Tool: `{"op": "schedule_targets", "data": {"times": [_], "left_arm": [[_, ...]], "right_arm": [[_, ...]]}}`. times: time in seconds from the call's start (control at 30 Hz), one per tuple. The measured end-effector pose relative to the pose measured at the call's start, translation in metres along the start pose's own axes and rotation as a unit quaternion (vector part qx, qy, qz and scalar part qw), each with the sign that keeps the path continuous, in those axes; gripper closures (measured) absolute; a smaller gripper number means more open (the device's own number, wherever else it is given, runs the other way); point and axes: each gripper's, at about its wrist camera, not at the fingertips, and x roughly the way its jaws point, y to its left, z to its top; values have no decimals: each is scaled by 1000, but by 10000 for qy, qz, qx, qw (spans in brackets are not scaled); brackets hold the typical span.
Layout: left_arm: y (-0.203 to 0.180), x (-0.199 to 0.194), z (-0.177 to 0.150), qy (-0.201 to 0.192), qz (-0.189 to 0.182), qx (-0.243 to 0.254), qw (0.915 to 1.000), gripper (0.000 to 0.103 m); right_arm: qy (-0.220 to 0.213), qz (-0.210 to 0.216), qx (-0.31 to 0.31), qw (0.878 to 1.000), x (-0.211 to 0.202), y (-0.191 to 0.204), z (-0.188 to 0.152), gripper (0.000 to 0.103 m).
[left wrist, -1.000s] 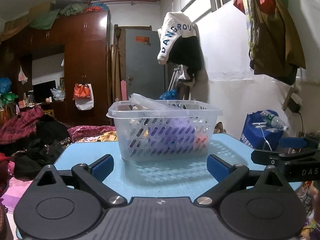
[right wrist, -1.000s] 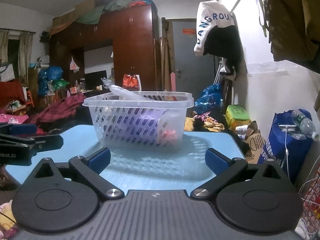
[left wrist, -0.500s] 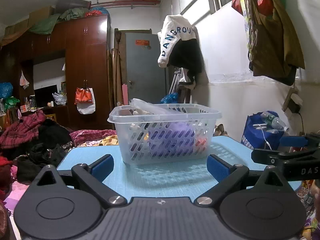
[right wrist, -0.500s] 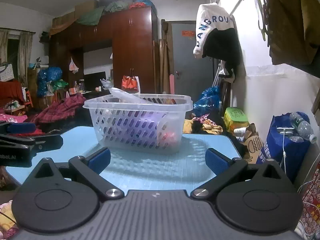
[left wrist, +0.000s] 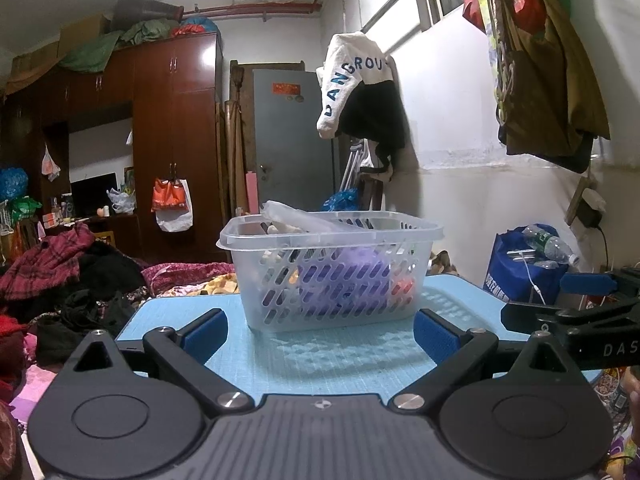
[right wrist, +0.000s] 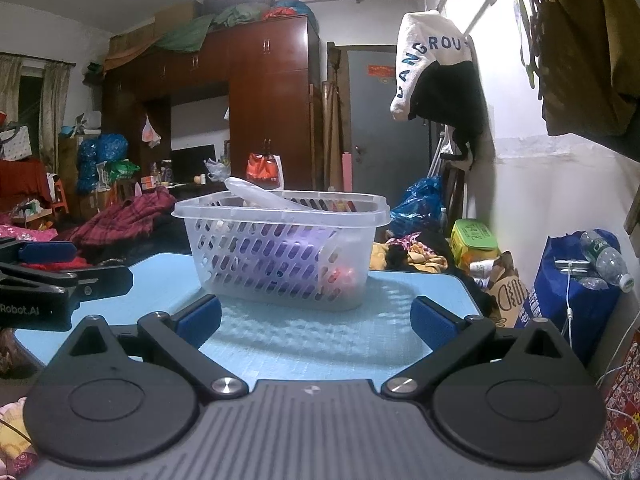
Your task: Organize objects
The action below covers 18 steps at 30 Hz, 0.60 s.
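Basket point(left wrist: 332, 272) sits mid-surface point(left wrist: 340, 360), already filled; little has shifted lately beyond both cameras tipping slightly upward. Left gripper point(left wrist: 320, 332) and right gripper point(right wrist: 316, 320) hang spread and empty before it, so sorting looks finished.

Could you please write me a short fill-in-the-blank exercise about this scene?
1. The clear plastic basket stands on a light ____ table.
2. The biggest item seen through the basket wall is ____ in colour.
3. The left gripper and the right gripper both have their jaws ____.
4. The blue bag by the wall has a plastic ____ lying on top.

Missing words: blue; purple; open; bottle
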Motion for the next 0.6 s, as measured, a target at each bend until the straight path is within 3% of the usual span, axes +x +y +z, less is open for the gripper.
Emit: {"op": "schedule_targets", "data": {"times": [0.6], "left_arm": [[-1, -1, -1, 29, 7, 37, 10000, 3]], "right_arm": [[4, 27, 48, 10000, -1, -1, 1, 0]]}}
